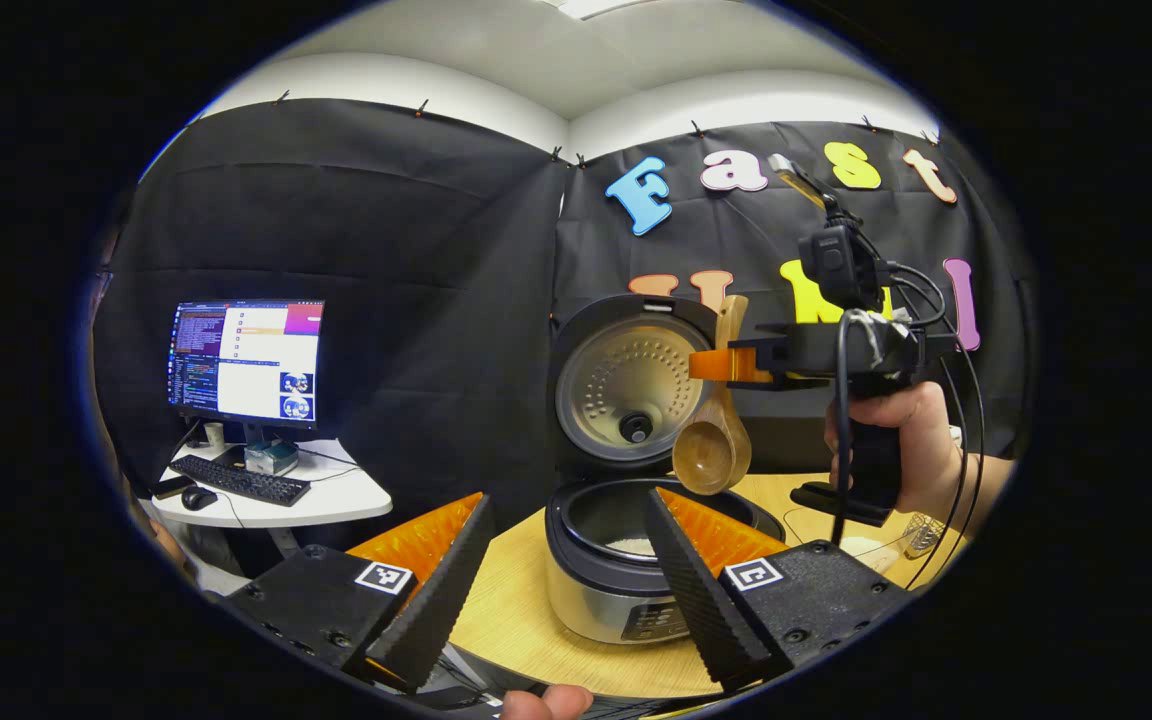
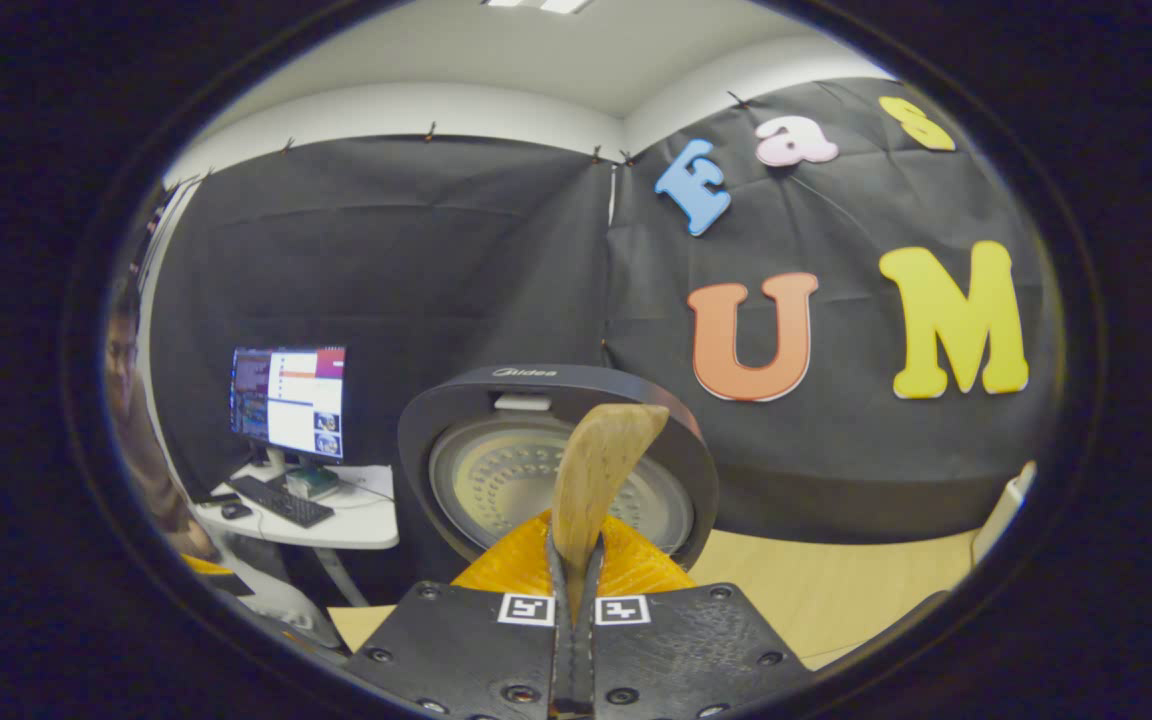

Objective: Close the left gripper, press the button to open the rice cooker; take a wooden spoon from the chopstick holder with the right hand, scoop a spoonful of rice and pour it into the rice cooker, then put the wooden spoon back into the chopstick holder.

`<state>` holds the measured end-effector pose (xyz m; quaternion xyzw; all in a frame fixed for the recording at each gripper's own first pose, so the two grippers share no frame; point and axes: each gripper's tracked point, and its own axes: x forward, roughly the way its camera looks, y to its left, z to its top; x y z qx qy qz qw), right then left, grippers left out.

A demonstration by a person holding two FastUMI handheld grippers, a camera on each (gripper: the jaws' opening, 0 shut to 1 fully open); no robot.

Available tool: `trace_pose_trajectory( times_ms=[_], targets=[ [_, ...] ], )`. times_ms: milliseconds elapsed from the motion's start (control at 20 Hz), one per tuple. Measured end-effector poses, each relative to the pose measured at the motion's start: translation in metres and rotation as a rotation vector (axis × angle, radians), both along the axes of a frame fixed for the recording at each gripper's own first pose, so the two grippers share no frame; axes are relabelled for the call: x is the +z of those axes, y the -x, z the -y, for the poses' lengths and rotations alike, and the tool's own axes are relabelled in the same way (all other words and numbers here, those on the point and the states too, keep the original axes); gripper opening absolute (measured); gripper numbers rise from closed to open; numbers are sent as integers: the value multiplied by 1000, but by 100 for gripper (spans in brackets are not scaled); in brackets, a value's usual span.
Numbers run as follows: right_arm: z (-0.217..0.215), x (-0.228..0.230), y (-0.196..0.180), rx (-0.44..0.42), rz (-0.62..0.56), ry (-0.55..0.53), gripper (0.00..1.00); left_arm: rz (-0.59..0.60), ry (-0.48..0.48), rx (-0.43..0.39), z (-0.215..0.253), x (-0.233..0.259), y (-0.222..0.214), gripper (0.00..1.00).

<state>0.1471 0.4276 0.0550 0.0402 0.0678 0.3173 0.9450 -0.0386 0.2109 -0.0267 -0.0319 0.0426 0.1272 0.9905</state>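
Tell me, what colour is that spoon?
Light brown wood, best seen in the left gripper view.

Cooker (image 1: 626, 600) lid (image 1: 626, 385) stands upright at the back, so the pot mouth is open from above and the front. Spoon (image 1: 714, 450) bowl hangs just over the right rim, held by the right gripper (image 1: 711, 365), blocking entry from that side. Left gripper (image 1: 561, 545) fingers (image 1: 436, 590) spread wide, flanking the pot front. Bare desk (image 1: 506, 610) left of the cooker is free.
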Motion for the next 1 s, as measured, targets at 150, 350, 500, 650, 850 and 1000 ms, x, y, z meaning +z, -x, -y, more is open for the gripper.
trace_pose_trajectory(
  times_ms=[150,350,500,650,850,1000],
  targets=[
    [26,6,1,-15,-101,-103,0,11,8,-15,6,4,-1,97],
    [70,11,1,-52,-195,-220,0,26,28,-52,28,10,-2,97],
    [120,9,-1,-111,-212,-267,0,25,9,-85,46,14,-7,98],
    [191,3,-3,-212,-222,-289,0,33,-3,-119,64,17,-10,97],
    [307,-6,1,-393,-190,-317,0,42,-26,-150,85,23,-13,97],
    [377,-19,8,-519,-175,-303,0,54,-44,-163,96,26,-13,97]
  ],
)
